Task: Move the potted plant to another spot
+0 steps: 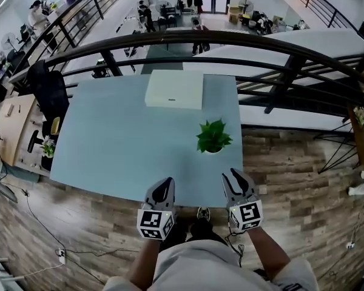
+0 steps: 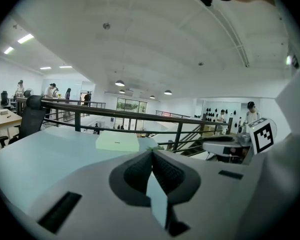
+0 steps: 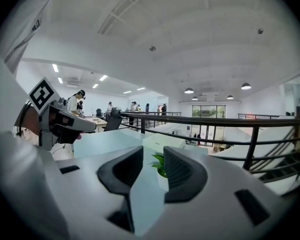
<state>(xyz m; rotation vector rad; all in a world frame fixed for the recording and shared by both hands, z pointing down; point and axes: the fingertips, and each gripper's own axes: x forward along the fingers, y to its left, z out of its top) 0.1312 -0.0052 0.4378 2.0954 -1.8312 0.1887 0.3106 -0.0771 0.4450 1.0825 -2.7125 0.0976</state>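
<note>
Grippers: left gripper (image 1: 165, 182) closed, empty; right gripper (image 1: 231, 174) parted, nothing between its pads. Both hover at the near edge of the table (image 1: 103, 150). The potted plant (image 1: 213, 137) stands just ahead of the right one, untouched.

Risk: so narrow a gap may strike the pot or crush foliage, tipping it.

Right gripper view frames the white pot through the gap; head view mostly hides it under leaves.
</note>
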